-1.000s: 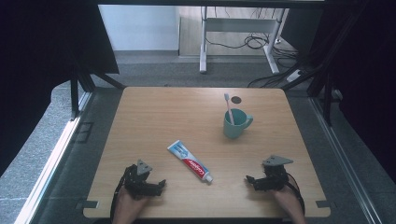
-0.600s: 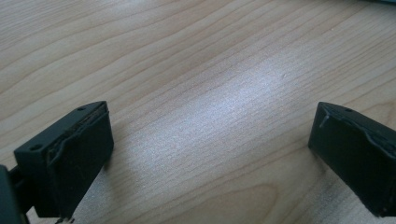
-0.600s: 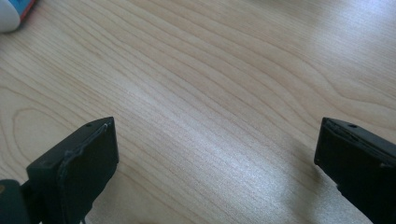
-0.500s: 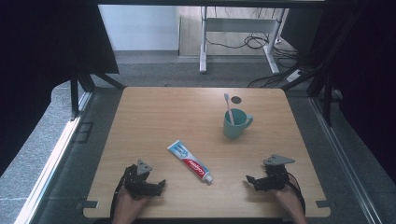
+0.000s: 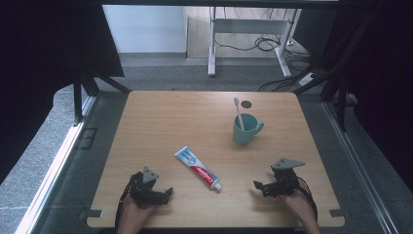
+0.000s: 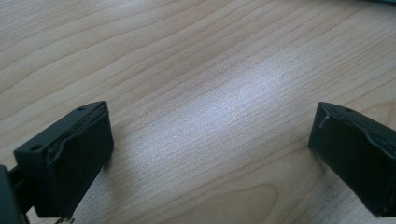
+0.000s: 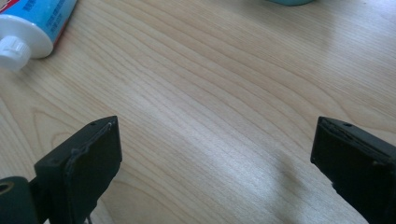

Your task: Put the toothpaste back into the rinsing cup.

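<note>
A toothpaste tube (image 5: 197, 168) lies flat near the table's middle front, white cap toward the front right. Its cap end (image 7: 28, 29) shows at the top left of the right gripper view. A teal mug (image 5: 245, 128) stands behind it to the right with a toothbrush (image 5: 238, 113) upright inside. My left gripper (image 5: 167, 191) rests low at the front left, jaws wide apart over bare wood (image 6: 210, 121). At the front right my right gripper (image 5: 256, 185) also stands open with nothing between its fingers (image 7: 79, 168), pointing toward the tube's cap.
The wooden table (image 5: 160, 122) has a small dark round hole (image 5: 247, 103) near its far edge behind the mug. Black curtains hang at both sides. A desk frame and cables stand on the floor beyond the table.
</note>
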`<state>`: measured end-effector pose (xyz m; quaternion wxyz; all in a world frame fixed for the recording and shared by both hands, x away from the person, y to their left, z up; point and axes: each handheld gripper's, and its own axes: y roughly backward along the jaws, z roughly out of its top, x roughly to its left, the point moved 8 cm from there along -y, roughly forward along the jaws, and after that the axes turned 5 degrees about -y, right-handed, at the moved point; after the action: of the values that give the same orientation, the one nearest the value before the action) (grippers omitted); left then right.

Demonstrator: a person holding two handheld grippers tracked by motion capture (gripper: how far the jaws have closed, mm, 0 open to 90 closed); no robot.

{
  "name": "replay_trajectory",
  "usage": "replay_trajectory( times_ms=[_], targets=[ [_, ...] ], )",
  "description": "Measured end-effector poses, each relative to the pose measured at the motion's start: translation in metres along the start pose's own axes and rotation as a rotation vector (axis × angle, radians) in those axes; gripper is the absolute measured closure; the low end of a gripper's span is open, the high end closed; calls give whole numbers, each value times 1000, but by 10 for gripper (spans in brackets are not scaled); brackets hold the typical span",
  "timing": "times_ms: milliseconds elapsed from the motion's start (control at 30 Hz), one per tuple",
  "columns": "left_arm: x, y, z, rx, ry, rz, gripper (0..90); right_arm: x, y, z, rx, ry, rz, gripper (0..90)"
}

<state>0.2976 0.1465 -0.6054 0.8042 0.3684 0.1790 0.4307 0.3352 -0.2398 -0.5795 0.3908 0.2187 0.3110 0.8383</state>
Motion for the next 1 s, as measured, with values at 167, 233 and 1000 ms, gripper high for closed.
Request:
replay_trajectory(
  times_ms=[167,233,1000],
  targets=[
    [0,0,0,0,0,0,0,4,-1,2,27,20,2,33],
    [0,0,0,0,0,0,0,5,-2,3,37,28,3,33],
    [0,0,0,0,1,0,0,28,-10,23,81,75,53,32]
  ],
)
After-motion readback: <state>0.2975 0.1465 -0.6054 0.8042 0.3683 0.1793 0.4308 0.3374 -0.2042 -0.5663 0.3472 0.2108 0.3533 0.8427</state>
